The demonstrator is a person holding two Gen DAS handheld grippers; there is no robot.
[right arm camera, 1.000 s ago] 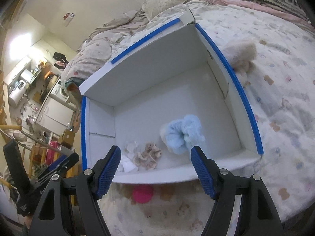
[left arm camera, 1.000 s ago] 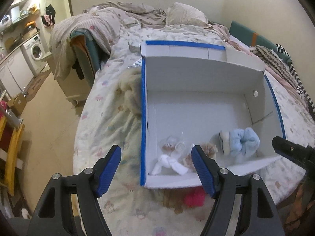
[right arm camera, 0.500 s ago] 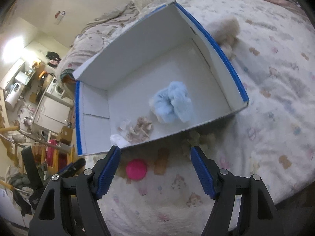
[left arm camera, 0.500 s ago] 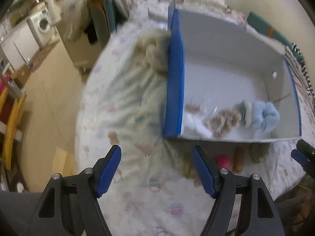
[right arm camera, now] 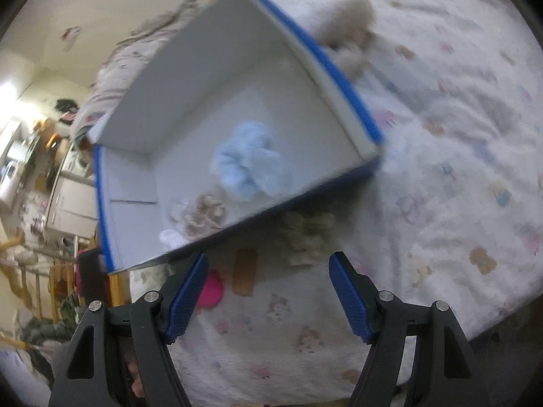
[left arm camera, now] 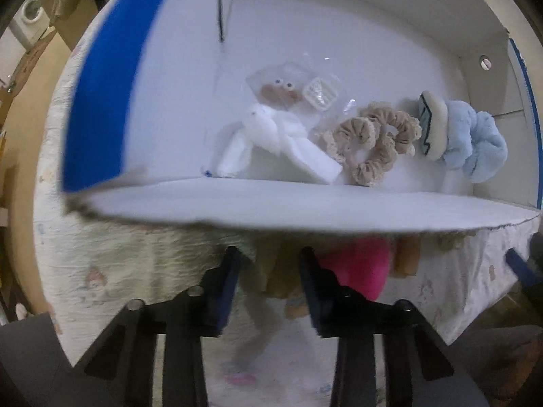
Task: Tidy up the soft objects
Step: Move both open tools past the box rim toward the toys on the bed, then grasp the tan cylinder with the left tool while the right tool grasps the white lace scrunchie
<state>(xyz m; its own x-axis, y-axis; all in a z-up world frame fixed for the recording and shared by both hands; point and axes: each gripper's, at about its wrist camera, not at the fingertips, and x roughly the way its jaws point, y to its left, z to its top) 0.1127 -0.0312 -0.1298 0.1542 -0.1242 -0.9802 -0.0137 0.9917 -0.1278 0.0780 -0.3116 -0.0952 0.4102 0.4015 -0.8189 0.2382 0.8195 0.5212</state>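
At the bottom of its frame, the left gripper (left arm camera: pixel 269 273) is half closed over the bedspread (left arm camera: pixel 101 271), gripping nothing visible; the right gripper (right arm camera: pixel 268 291) gapes wide and empty. Just beyond, the pink item (right arm camera: pixel 211 290), tan strip (right arm camera: pixel 245 271) and fluffy beige piece (right arm camera: pixel 310 234) await sorting. Mid-frame, the box (right arm camera: pixel 210 78) already holds a blue scrunchie (left arm camera: pixel 475 147), a beige scrunchie (left arm camera: pixel 376 146) and a bagged white toy (left arm camera: pixel 278 135).

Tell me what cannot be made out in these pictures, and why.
- Left wrist view: pink object, top hidden by the front wall of the box.
- Left wrist view: whether the left gripper pinches anything; shadowed, blurred.
- Right wrist view: fluffy beige thing, blurred, partly behind the box.
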